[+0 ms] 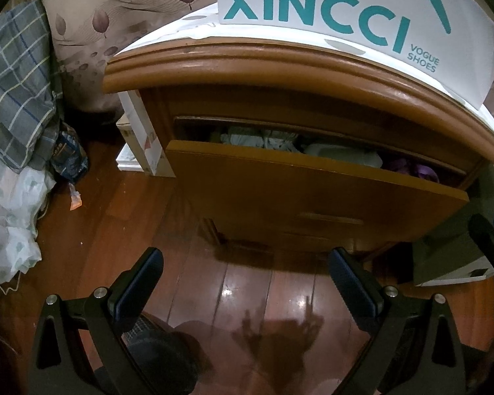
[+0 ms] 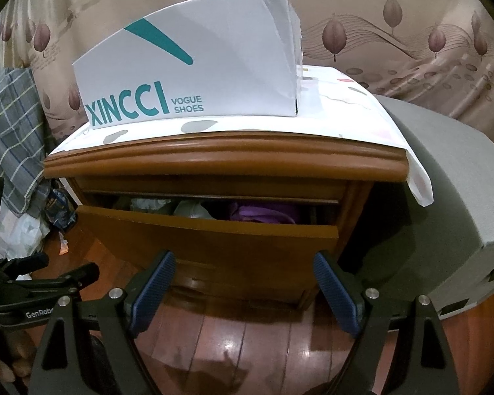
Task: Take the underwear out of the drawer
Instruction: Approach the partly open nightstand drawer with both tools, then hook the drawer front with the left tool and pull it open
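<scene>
Underwear [image 2: 263,212], purple, lies in the half-open drawer [image 2: 207,230] ahead of the right gripper [image 2: 243,291], whose fingers spread wide and empty. Only the left view shows the left gripper [image 1: 245,283], equally wide and empty, with pale folded garments [image 1: 260,140] beyond.

1. At mid-frame in both views, the brown wooden drawer [image 2: 210,230] stood partly pulled out of the wooden nightstand [image 1: 280,75], leaving only a narrow slot under the cabinet rail.
2. Pale and purple folded clothes [image 2: 263,212] filled that slot.
3. The glossy wooden floor [image 1: 247,296] lay open in the lower middle.
4. A grey padded block [image 2: 444,197] stood close at right; plaid cloth [image 1: 13,92] and bags crowded the left.
</scene>
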{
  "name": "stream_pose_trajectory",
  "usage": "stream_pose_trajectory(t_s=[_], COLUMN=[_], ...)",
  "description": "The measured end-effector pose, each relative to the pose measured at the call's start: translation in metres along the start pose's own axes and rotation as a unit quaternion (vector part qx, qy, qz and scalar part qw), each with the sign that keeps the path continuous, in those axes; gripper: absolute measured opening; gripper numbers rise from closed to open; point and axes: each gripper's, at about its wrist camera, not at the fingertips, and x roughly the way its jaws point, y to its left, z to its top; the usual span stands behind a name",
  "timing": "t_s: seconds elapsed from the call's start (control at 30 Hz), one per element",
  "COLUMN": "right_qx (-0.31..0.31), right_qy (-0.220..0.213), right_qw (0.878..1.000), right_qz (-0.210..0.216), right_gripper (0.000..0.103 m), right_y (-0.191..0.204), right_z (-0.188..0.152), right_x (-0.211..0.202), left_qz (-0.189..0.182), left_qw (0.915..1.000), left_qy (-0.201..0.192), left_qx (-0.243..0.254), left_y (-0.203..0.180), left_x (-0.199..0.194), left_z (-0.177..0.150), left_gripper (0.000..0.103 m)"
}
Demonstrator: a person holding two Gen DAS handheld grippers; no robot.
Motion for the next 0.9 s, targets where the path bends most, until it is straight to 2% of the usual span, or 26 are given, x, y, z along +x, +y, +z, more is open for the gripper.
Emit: stream_pose_trajectory(t_s=[0.17,0.3,0.37,0.4,0.5,0.57,0.63,0.77,0.9], right_qx=[0.002,0.007,0.009,0.012,0.018,0.020,0.023,0.042,0.056], right_qy=[0.000,0.001,0.001,0.003,0.004,0.001,-0.002,-0.003,-0.007], right_qw=[1.000,1.000,1.000,1.000,1.000,1.000,1.000,0.999,0.998], right_qz=[0.002,0.008,0.006,0.006,0.006,0.007,0.008,0.014,0.016], right_gripper=[0.088,0.088,0.088,0.088,0.088,0.088,0.088,0.088,0.088], right_y=[-0.001,-0.004,-0.006,-0.006,-0.008,-0.009,-0.011,-0.020,-0.030], right_z=[0.000,0.001,0.001,0.001,0.003,0.004,0.005,0.008,0.012], right_x=[-0.001,-0.002,-0.002,-0.001,-0.001,-0.003,-0.005,-0.009,-0.014], left_qz=[0.020,0.013,0.007,0.010,0.008,0.000,-0.004,-0.012,-0.029], left_qw=[0.9993,0.9995,0.9999,0.9995,0.9998,0.9998,0.9992,0.9965,0.9866], left_qy=[-0.028,-0.028,-0.013,-0.030,-0.015,0.020,0.038,0.036,0.028], left_qx=[0.011,0.008,0.005,0.004,0.002,-0.002,-0.011,-0.074,-0.158], left_y=[0.000,0.002,0.003,0.004,0.004,0.003,0.006,0.023,0.038], left_x=[-0.001,-0.002,-0.002,-0.003,-0.001,0.003,0.005,0.002,0.002], left_z=[0.000,-0.001,0.000,0.000,0.000,-0.001,0.000,0.005,0.010], left_gripper=[0.099,0.099,0.100,0.100,0.100,0.100,0.100,0.100,0.100])
